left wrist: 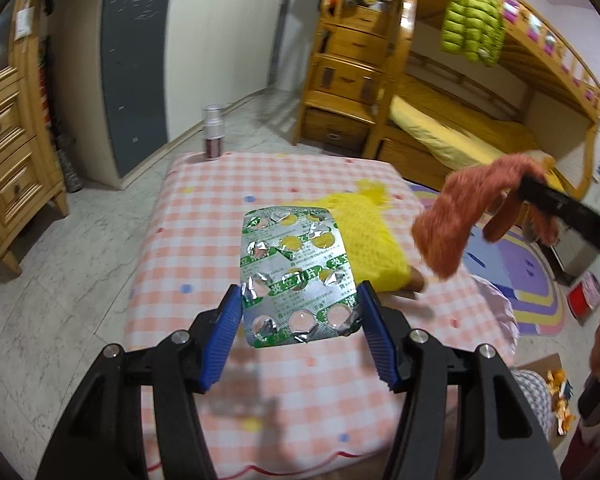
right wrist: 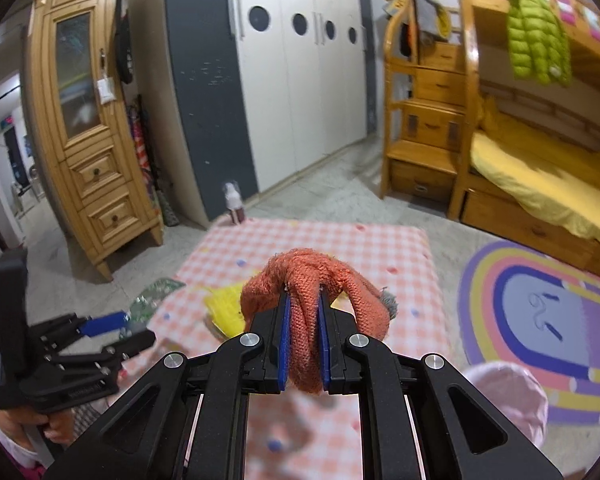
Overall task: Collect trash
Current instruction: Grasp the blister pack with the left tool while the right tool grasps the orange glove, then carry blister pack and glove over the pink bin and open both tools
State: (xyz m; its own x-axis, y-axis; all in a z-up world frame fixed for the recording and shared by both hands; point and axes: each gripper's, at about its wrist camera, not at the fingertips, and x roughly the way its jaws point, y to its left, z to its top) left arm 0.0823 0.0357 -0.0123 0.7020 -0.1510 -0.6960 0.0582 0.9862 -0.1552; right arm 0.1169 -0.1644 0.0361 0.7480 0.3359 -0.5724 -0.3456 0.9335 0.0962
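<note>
A pink-and-white checked mattress (left wrist: 204, 240) with coloured dots lies on the pale marble floor (left wrist: 60, 280). Beyond its far edge stands a small silver-and-maroon bottle (left wrist: 214, 132), near a tall white wardrobe with round portholes (right wrist: 300, 80). A lime-green puffer jacket (left wrist: 472, 24) hangs from the wooden bunk bed (left wrist: 420, 80); a rainbow-striped rug (right wrist: 540, 320) lies beside the mattress

print on blister pack (left wrist: 296, 276) too blurred to read, yellow cloth (left wrist: 364, 248) partly hidden behind it
</note>
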